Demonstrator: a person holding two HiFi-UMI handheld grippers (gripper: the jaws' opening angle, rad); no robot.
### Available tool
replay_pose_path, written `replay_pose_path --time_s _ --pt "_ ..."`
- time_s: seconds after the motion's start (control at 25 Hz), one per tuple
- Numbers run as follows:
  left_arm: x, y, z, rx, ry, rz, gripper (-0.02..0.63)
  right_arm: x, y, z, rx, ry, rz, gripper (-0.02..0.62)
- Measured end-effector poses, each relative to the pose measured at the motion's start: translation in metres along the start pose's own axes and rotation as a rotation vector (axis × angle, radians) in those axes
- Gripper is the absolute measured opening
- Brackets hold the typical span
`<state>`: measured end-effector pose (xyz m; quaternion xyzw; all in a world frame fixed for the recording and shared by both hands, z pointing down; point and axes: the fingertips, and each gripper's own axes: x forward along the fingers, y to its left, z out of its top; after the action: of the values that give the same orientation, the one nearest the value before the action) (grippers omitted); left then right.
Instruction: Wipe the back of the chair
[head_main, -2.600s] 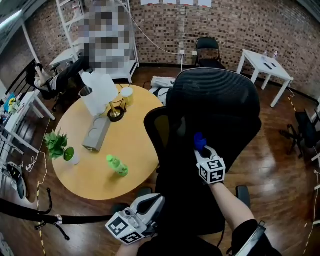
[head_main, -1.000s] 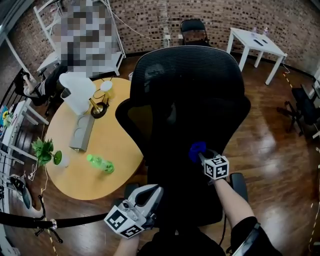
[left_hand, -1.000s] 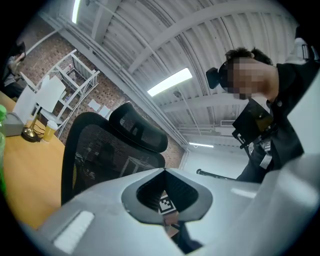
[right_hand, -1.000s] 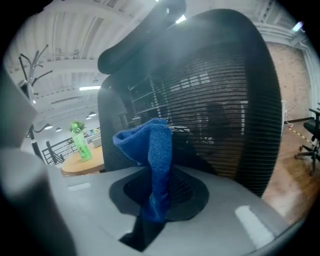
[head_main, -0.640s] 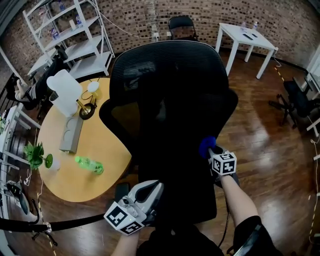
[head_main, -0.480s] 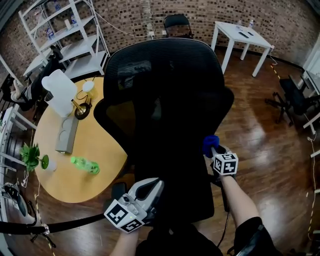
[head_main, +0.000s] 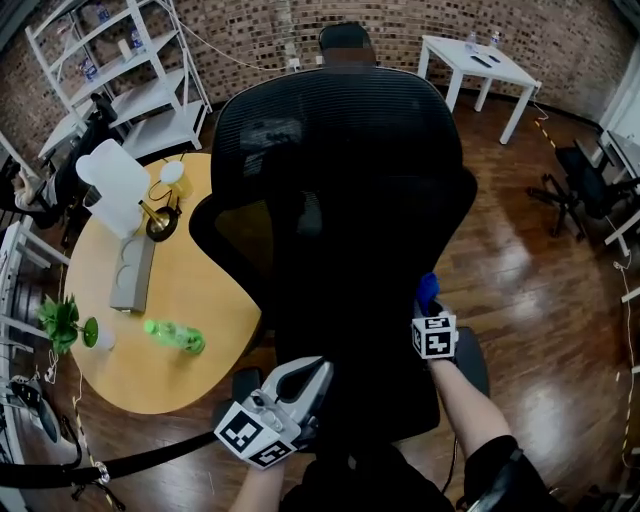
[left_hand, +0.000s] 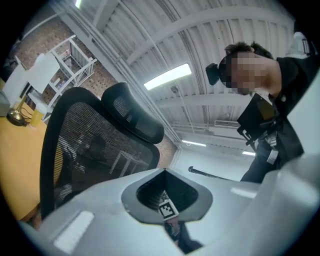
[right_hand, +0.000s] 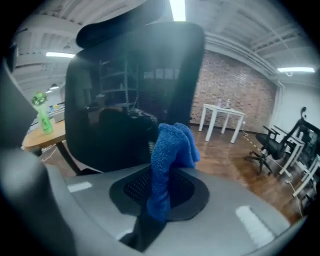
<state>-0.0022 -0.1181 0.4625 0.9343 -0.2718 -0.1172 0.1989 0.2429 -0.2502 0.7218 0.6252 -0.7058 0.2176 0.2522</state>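
Chair back (head_main: 340, 200) upright before person. Right tool (head_main: 430, 303) clamps blue cloth (head_main: 428, 289) at its lower right edge, probably touching, for wiping. Left tool (head_main: 312, 378) low beside it, closed, empty, kept clear.

The chair (head_main: 340, 230) stands right of the table (head_main: 190, 280) (a bottle (head_main: 174, 335) lies on it).
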Motion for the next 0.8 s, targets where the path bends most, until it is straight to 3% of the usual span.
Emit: replay_pose_path --time_s 0.4,0.8 --pt "-0.054 0.021 0.011 0.004 -0.032 0.106 0.000 0.058 0.185 -0.030 -0.057 0.096 0.281 0.055" --pt "-0.107 0.029 0.024 0.021 -0.074 0.200 0.000 0.070 0.288 -0.034 -0.073 0.130 0.382 0.055"
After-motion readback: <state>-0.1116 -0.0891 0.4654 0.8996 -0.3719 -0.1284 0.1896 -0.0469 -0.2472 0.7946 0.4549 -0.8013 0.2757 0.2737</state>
